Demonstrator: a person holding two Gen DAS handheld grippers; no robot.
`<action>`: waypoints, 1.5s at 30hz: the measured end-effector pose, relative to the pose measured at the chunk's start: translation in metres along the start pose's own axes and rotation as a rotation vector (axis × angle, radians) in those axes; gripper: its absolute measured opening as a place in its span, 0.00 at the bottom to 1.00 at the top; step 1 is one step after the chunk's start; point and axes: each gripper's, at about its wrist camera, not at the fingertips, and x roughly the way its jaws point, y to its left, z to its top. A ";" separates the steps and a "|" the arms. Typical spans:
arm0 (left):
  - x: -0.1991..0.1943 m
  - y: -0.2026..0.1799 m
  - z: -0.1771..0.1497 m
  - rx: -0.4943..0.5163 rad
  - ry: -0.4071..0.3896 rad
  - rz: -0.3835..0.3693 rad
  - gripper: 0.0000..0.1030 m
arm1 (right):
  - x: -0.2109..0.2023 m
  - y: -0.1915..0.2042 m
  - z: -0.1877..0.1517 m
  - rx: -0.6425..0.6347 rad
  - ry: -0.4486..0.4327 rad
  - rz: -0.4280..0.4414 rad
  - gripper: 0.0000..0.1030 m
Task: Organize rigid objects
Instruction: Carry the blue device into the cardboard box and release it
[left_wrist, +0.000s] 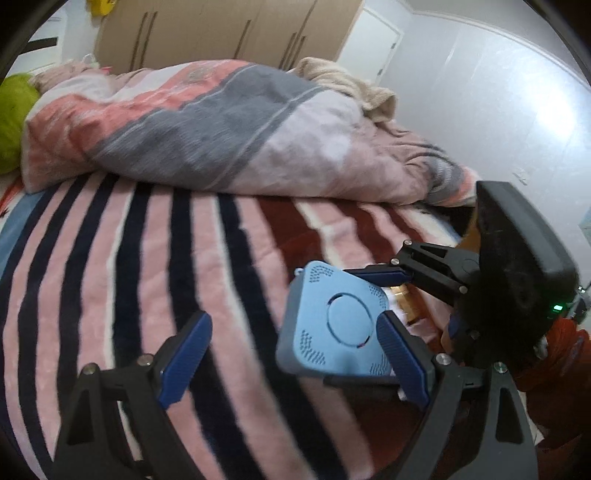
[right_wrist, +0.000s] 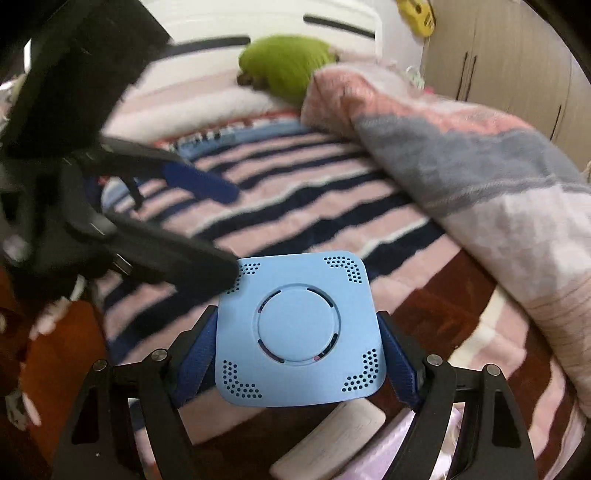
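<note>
A light blue square box (right_wrist: 299, 328) with rounded corners, a round centre and dotted vent holes sits between the blue pads of my right gripper (right_wrist: 297, 360), which is shut on its two sides and holds it above the striped bed. In the left wrist view the same box (left_wrist: 334, 325) is at lower right, held by the right gripper (left_wrist: 397, 295) coming in from the right. My left gripper (left_wrist: 295, 354) is open and empty; its right finger (left_wrist: 402, 360) overlaps the box's near corner. The left gripper also shows in the right wrist view (right_wrist: 218, 236), blurred, its lower finger at the box's far left corner.
A pink, white and navy striped blanket (left_wrist: 147, 280) covers the bed. A rolled pink-and-grey quilt (left_wrist: 207, 125) lies across the far side. A green pillow (right_wrist: 288, 62) is at the head. A pale flat block (right_wrist: 332, 439) lies under the box. Wooden wardrobes (left_wrist: 221, 29) stand behind.
</note>
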 end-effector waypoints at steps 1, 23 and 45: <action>-0.002 -0.006 0.002 0.005 -0.002 -0.015 0.86 | -0.010 0.005 0.003 -0.003 -0.016 -0.005 0.77; 0.041 -0.254 0.103 0.330 0.005 -0.312 0.58 | -0.252 -0.063 -0.057 0.156 -0.204 -0.323 0.77; 0.128 -0.328 0.110 0.415 0.130 -0.213 0.87 | -0.279 -0.159 -0.166 0.377 0.001 -0.394 0.78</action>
